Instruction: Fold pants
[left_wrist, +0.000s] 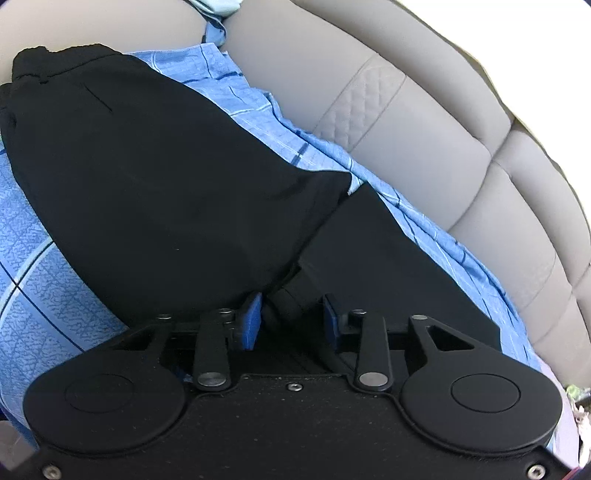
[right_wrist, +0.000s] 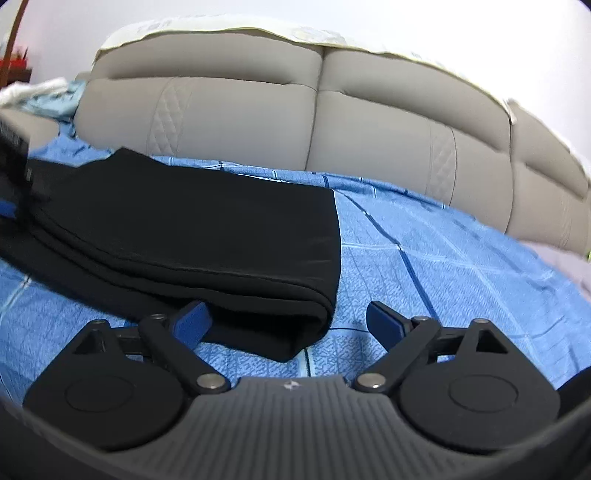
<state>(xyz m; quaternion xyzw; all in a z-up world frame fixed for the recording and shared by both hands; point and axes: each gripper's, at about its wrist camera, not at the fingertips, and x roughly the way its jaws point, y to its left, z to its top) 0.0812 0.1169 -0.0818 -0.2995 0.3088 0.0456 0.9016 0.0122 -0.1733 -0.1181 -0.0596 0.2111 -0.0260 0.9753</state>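
Black pants (left_wrist: 147, 166) lie on a blue checked sheet (left_wrist: 37, 258), the waistband at the upper left and the legs running under my left gripper (left_wrist: 291, 321). A bunched fold of the pants sits between its blue pads (left_wrist: 251, 325). The fold touches the left pad, and a small gap shows beside the right one. In the right wrist view the stacked leg ends of the pants (right_wrist: 203, 229) lie flat. My right gripper (right_wrist: 288, 325) stands wide open around their near corner, touching nothing. The left gripper (right_wrist: 11, 192) shows at the left edge.
A grey padded backrest (right_wrist: 258, 122) runs along the far side of the sheet (right_wrist: 443, 277). Light blue cloth (right_wrist: 55, 96) is piled at the back left. The sheet is bare to the right of the pants.
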